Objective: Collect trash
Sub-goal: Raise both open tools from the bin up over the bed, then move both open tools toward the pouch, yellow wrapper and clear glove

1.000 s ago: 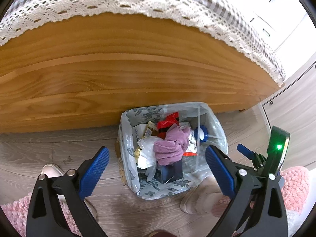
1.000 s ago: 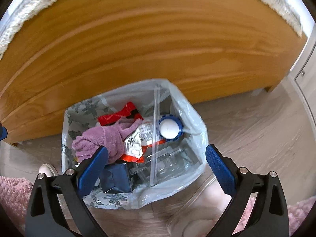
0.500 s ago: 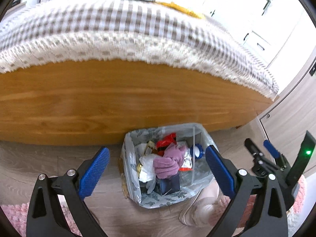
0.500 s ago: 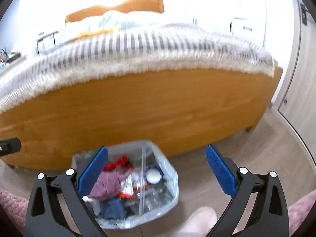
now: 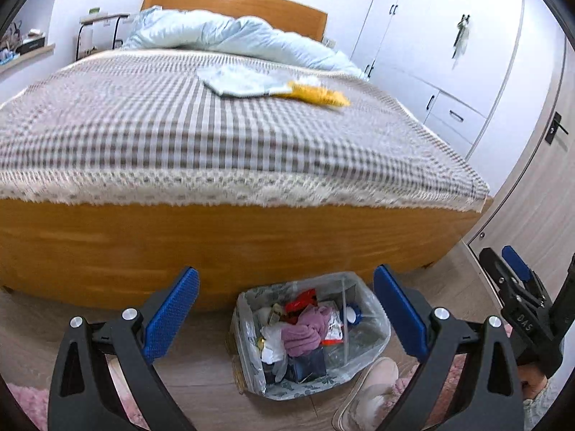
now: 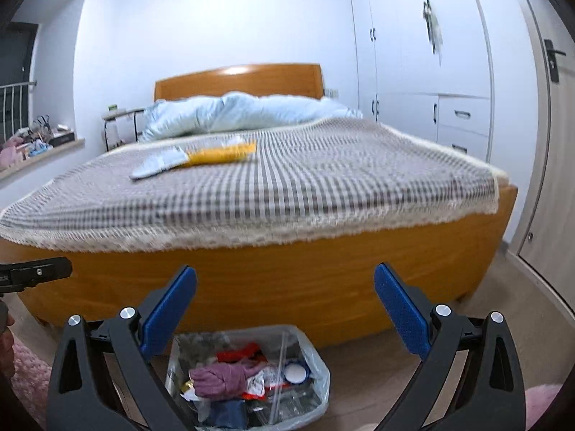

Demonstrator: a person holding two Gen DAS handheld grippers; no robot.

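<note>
Both claws are released, blue-padded jaws spread wide and gripping nothing: the left gripper (image 5: 285,309) and the right gripper (image 6: 285,305) each hang above the wooden floor (image 6: 449,370) in front of the bed's foot end.

The clear plastic bin bag with a grey leaf print (image 5: 373,337) stands on the floor against the orange wooden footboard (image 5: 251,240), its mouth open. Inside lie a crumpled mauve cloth (image 5: 305,330), a red wrapper (image 5: 302,296), a white lid with a blue rim (image 6: 295,372), a dark blue carton (image 5: 311,361) and some white crumpled plastic (image 5: 271,334).

On the grey-and-white checked bedspread with a lace edge (image 5: 179,136), toward the far half of the bed, rest a flat pale blue packet (image 5: 244,80) and a yellow wrapper (image 5: 316,94) touching its right end; motion blur makes it hard to say what they are, perhaps snack bags. A rumpled light blue duvet (image 5: 233,34) is heaped along the headboard edge.

A pale fluffy slipper (image 5: 370,391) sits just beside the bag's near right corner, on the floor. White wardrobe doors (image 6: 424,54) fill the wall at the right
</note>
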